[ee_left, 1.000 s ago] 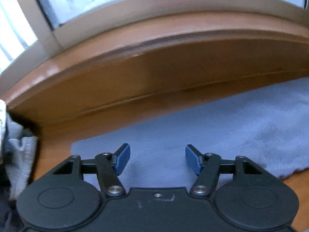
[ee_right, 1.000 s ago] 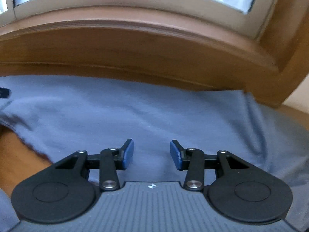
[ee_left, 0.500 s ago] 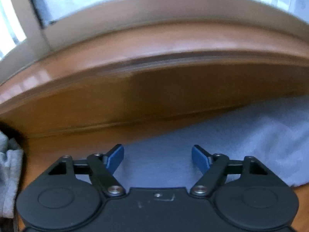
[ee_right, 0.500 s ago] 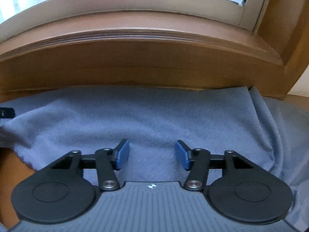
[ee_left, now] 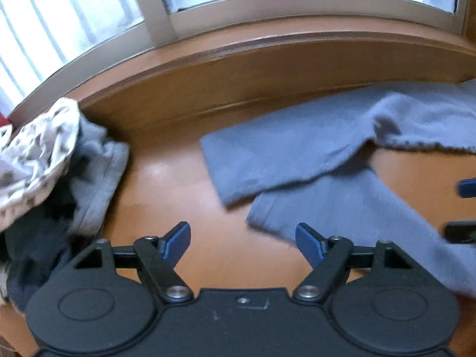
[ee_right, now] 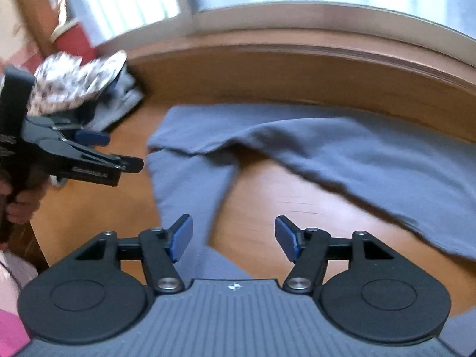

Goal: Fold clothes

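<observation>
A blue-grey fleece garment (ee_left: 297, 148) lies on the wooden table (ee_left: 166, 184) under the window ledge, with one part folded over another. My left gripper (ee_left: 242, 229) is open above bare wood, and a hem of the garment lies just beyond its right finger. The jaws of my right gripper (ee_right: 232, 223) are opening; a strip of the garment (ee_right: 342, 154) runs below them, and the pads do not touch it. The left gripper (ee_right: 119, 151) shows at the left of the right wrist view, and the right gripper (ee_left: 464, 208) at the right edge of the left wrist view.
A pile of other clothes (ee_left: 35, 154), patterned white, grey and dark, sits at the table's left end (ee_right: 74, 83). A wooden window ledge (ee_left: 267, 59) runs along the back. A red object (ee_right: 77, 38) stands by the window. A person's hand (ee_right: 20, 205) holds the left gripper's handle.
Both grippers have drawn back from the ledge and off the garment, and their jaws stand wider. The pile of clothes and bare table have come into view.
</observation>
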Available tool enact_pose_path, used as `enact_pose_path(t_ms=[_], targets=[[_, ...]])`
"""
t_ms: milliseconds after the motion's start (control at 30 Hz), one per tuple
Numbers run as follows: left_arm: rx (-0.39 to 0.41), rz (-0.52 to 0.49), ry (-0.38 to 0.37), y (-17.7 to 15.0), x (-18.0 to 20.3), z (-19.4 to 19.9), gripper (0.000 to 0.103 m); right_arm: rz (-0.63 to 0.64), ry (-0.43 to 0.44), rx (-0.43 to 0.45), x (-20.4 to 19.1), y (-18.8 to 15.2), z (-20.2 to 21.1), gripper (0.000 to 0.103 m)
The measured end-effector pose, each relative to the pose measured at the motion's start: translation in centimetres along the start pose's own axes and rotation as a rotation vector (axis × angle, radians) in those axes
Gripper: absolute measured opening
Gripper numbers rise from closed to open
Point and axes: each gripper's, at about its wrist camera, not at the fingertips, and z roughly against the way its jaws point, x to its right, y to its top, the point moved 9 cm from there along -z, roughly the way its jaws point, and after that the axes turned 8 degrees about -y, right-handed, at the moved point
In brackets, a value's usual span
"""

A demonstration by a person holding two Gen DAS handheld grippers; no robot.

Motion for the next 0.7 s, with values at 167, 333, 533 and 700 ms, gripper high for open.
enact_pose_path(t_ms=[167,333,533,700], targets=[[0.021,0.072,0.034,-1.7,-1.7,2.9,0.075,0.089,0.009,-0.058,-3.5,-0.2,-4.8,0.024],[0.002,0.155,0.114,-4.8,-5.7,4.6,0.076,0.073,0.103,0.137,-6.3,3.8,-1.7,0.008],[-0.045,0.268,0.176,-8.3,-9.4,5.1,0.076,0.214,0.439,0.310,-13.4,6.6,4.3,0.014],[-0.049,0.259,0.208,-9.0,-9.1,5.7,0.076,0.227,0.336,0.124,-13.7,3.6,-0.6,0.033]])
